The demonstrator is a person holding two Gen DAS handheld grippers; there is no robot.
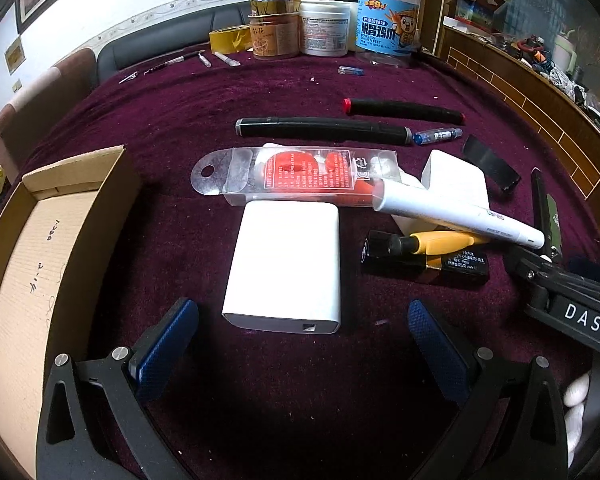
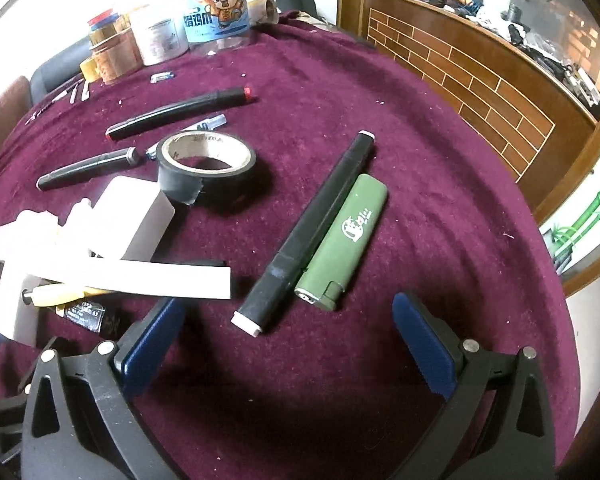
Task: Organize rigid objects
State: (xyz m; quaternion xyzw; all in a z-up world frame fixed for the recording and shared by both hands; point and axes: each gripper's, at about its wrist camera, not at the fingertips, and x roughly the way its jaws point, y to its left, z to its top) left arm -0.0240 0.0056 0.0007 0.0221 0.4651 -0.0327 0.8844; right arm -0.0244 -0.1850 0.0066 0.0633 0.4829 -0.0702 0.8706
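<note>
My left gripper (image 1: 302, 332) is open and empty, its blue pads either side of a white power bank (image 1: 286, 268) lying flat on the purple cloth. Beyond it lie a clear pack with red contents (image 1: 300, 178), a white marker (image 1: 460, 214) and two black markers (image 1: 324, 128). A cardboard box (image 1: 40, 264) stands open at the left. My right gripper (image 2: 288, 336) is open and empty, just short of a black marker (image 2: 312, 232) and a green lighter (image 2: 342, 240) lying side by side. A roll of black tape (image 2: 208, 168) lies further back.
Jars and tubs (image 1: 324, 28) stand at the table's far edge. A black box with a yellow tool (image 1: 424, 254) lies right of the power bank. A white box (image 2: 134, 220) and a white strip (image 2: 140, 278) lie left of the right gripper. A wooden brick-patterned counter (image 2: 480, 80) curves on the right.
</note>
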